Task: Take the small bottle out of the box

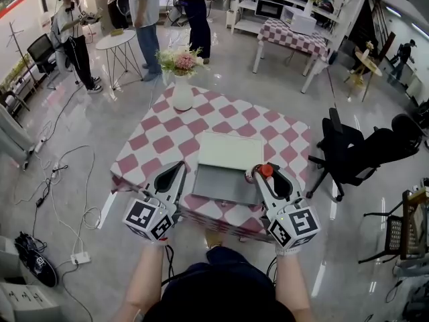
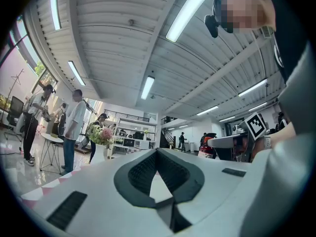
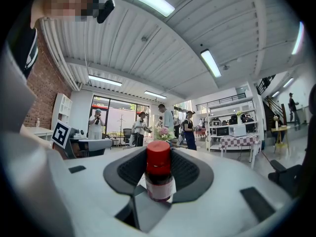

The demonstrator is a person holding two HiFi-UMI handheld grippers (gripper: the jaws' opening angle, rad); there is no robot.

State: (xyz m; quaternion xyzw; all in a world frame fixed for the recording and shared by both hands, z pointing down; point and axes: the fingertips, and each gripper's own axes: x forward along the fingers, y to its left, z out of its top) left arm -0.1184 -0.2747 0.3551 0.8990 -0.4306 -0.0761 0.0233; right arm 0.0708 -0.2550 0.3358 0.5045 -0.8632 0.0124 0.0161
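The small bottle [image 3: 159,176], dark glass with a red cap, stands upright between the dark pads [image 3: 190,174] of my right gripper [image 1: 259,173], which is shut on it. In the head view the bottle's red cap [image 1: 267,170] shows just right of the box [image 1: 221,183], above the table's near edge. The box lies open on the checkered table [image 1: 151,139], its white lid [image 1: 230,151] folded back and its grey inside bare. My left gripper [image 1: 181,168] hovers at the box's left side, jaws closed to a point with nothing between them [image 2: 157,153].
A white vase of flowers [image 1: 181,91] stands at the table's far left corner. A black office chair [image 1: 355,154] sits to the right of the table. Cables and a power strip [image 1: 79,257] lie on the floor at left. Several people stand beyond the table.
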